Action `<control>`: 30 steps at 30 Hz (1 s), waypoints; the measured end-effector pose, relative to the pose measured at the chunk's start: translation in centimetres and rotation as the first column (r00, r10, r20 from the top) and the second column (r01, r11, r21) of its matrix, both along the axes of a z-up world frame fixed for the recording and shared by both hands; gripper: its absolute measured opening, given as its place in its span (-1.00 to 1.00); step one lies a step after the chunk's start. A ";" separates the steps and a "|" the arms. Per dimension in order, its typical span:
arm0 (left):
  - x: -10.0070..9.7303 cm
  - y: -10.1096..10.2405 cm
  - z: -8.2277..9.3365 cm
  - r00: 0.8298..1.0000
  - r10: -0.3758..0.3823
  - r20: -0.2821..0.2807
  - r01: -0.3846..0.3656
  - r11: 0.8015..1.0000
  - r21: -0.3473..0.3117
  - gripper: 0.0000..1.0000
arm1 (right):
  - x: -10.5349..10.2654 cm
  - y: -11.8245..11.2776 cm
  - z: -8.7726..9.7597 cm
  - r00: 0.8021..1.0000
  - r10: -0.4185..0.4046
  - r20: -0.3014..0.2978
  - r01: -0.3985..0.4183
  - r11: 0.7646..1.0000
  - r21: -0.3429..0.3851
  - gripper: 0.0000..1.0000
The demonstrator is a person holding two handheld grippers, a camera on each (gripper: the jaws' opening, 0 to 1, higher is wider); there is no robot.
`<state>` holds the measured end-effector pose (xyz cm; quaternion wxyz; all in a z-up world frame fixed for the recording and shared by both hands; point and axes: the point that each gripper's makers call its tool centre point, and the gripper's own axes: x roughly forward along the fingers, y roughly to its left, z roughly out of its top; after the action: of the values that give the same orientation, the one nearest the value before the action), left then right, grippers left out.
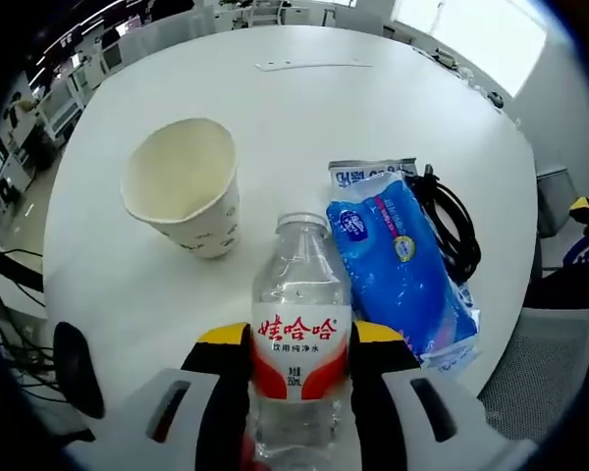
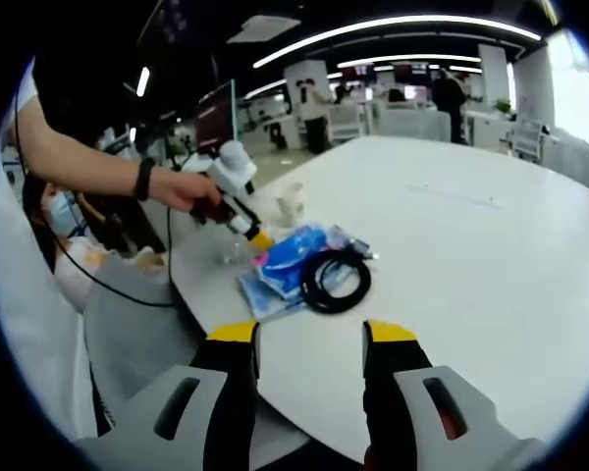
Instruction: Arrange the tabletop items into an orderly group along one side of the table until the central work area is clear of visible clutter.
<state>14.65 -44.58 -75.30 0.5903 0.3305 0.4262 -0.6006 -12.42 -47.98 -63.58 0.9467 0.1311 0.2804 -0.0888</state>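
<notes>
Left gripper (image 1: 299,343) clamped on clear water bottle (image 1: 300,324), red-white label, white cap; right gripper (image 2: 304,339) jaws apart, holding nothing.

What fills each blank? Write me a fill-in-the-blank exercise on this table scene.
1. The left tongs are shut on the ____ water bottle.
2. The paper cup beside it stands upright and is ____ inside.
3. The blue tissue pack lies between the bottle and a coiled ____ cable.
4. The right tongs hold ____.

Missing words: clear plastic; empty; black; nothing
</notes>
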 end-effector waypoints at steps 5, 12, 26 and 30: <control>-0.2 0.3 0.1 1.000 -0.008 0.000 0.008 1.000 -0.008 -0.24 | 0.2 0.1 -0.1 1.000 0.006 0.002 -0.006 1.000 0.002 -0.20; -0.1 0.4 0.5 1.000 -0.002 0.005 0.002 1.000 -0.028 -0.25 | 0.4 0.1 -0.1 1.000 0.010 0.003 -0.010 1.000 0.002 -0.20; 0.5 0.9 2.2 0.999 0.018 0.026 -0.015 0.996 -0.085 -0.25 | 0.9 0.2 0.0 1.000 0.017 0.010 -0.017 1.000 0.004 -0.20; 0.7 1.2 2.6 0.999 0.027 0.033 -0.023 0.994 -0.102 -0.25 | 1.0 0.3 -0.1 1.000 0.022 0.008 -0.022 1.000 0.003 -0.20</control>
<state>15.33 -43.33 -72.67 0.6210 0.3048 0.3889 -0.6084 -11.40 -47.72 -63.64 0.9486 0.1296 0.2781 -0.0774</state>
